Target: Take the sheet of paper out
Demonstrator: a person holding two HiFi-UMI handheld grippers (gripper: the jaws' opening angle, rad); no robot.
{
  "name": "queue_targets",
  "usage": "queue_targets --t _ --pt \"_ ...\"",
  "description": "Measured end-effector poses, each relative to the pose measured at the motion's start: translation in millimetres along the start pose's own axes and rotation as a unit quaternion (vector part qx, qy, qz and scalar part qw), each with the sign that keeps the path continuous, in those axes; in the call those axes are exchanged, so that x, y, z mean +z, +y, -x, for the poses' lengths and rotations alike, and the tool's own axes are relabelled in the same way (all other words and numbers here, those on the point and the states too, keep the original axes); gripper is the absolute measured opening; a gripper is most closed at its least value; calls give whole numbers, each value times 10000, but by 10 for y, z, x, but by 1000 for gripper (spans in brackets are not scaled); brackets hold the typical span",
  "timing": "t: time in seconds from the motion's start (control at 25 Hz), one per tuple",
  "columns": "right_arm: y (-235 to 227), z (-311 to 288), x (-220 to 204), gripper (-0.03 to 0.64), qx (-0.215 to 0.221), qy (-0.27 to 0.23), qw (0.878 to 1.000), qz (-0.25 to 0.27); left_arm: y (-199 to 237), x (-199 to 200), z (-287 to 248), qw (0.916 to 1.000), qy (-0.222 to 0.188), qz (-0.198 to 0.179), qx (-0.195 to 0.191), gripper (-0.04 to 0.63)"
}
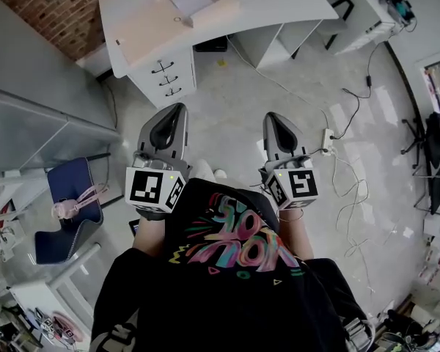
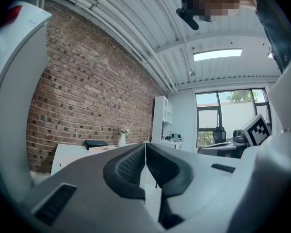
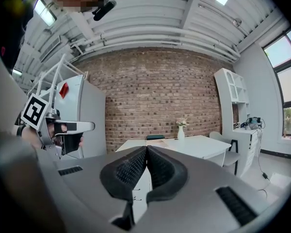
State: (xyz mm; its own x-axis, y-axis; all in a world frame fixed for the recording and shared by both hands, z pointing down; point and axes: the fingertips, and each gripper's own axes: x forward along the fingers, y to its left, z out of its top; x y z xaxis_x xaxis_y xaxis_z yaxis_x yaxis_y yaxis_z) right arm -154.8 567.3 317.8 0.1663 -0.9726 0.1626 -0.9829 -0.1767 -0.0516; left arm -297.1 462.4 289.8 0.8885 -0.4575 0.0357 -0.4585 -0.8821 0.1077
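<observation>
The left gripper (image 1: 177,110) and right gripper (image 1: 273,117) were clenched, empty, above the floor (image 1: 235,97), well apart from the tabletop (image 1: 286,6).

Bright, sharp, fisheye-warped edges (dark corners)

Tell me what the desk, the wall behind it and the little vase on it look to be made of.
Desk: probably white laminated board, with a smooth matt top and sharp flat edges. Wall: bare red-brown brick with visible mortar joints. Vase: white, perhaps ceramic, but too small to be sure.
</observation>
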Motion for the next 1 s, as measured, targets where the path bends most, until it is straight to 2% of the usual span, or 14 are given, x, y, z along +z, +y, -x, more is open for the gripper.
queue_targets --t 0.24,0.44,0.68,1.0 --pt "-176 -18 -152 19 65 159 9998 -99 -73 -134 -140 9999 113 42 73 26" --pt "-320 -325 -179 18 109 274 9994 -167 51 -180 -462 9998 177 59 65 26" --pt "-563 -1064 -134 20 142 359 9991 -190 490 -167 -1098 9997 207 109 72 26" --pt "-878 -2362 97 20 31 408 9991 -88 1417 11 -2112 9997 204 103 31 26"
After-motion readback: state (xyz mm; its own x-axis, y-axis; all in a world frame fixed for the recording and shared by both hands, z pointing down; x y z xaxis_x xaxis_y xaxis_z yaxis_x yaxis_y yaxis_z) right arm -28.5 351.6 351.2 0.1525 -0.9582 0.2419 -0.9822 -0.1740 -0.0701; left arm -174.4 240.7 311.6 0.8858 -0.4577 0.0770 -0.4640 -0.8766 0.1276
